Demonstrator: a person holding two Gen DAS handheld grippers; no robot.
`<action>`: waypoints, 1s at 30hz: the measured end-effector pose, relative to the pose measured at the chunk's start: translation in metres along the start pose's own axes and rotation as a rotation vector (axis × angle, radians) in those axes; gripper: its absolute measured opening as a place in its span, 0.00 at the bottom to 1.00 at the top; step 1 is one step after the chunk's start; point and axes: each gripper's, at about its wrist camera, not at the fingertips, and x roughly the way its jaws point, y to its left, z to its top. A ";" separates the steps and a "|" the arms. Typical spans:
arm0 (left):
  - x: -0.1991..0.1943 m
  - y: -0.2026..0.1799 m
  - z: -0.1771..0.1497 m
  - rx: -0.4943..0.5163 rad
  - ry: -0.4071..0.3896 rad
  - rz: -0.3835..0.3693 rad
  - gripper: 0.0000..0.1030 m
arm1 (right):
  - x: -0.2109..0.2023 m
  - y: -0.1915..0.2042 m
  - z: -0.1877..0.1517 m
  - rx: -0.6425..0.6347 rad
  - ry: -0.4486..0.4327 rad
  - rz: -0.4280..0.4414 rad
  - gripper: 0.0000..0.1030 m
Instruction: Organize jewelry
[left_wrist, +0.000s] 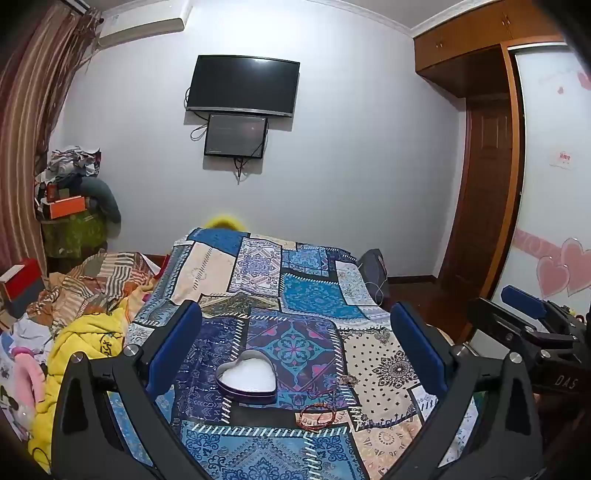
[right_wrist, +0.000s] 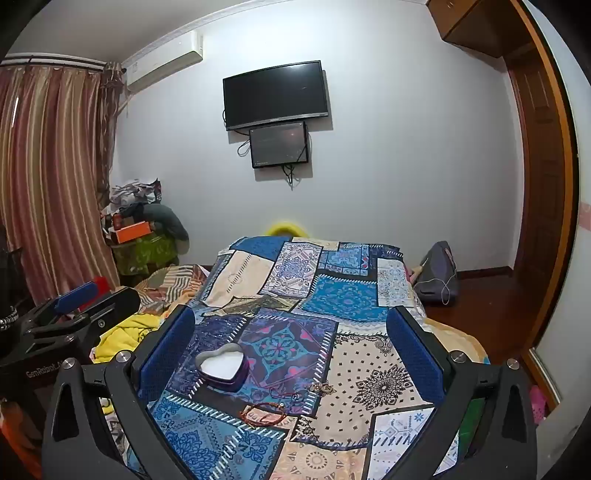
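A heart-shaped tin (left_wrist: 246, 376) with a white lining sits open on the patterned bedspread (left_wrist: 384, 365); it also shows in the right wrist view (right_wrist: 221, 365). A red beaded bracelet (left_wrist: 318, 415) lies just right of and nearer than the tin, also in the right wrist view (right_wrist: 264, 412). A small metallic piece (left_wrist: 347, 378) lies beyond it, seen too in the right wrist view (right_wrist: 320, 387). A thin dark cord (right_wrist: 286, 394) lies between them. My left gripper (left_wrist: 295, 347) is open and empty above the bed. My right gripper (right_wrist: 291, 343) is open and empty beside it.
A heap of yellow and striped bedding (left_wrist: 85, 332) lies left of the bedspread. A grey bag (right_wrist: 437, 273) stands on the floor at the bed's far right. A wardrobe (left_wrist: 487, 206) and a door are to the right. Two screens (left_wrist: 242, 85) hang on the far wall.
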 end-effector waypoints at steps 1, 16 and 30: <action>0.000 -0.001 0.000 0.001 0.000 0.000 1.00 | 0.000 0.000 0.000 0.000 -0.004 0.001 1.00; -0.001 0.003 -0.004 -0.018 -0.002 0.000 1.00 | -0.002 0.002 0.000 0.002 -0.007 -0.003 1.00; -0.001 0.005 -0.003 -0.026 -0.003 0.004 1.00 | -0.005 -0.002 -0.001 0.006 -0.008 -0.008 1.00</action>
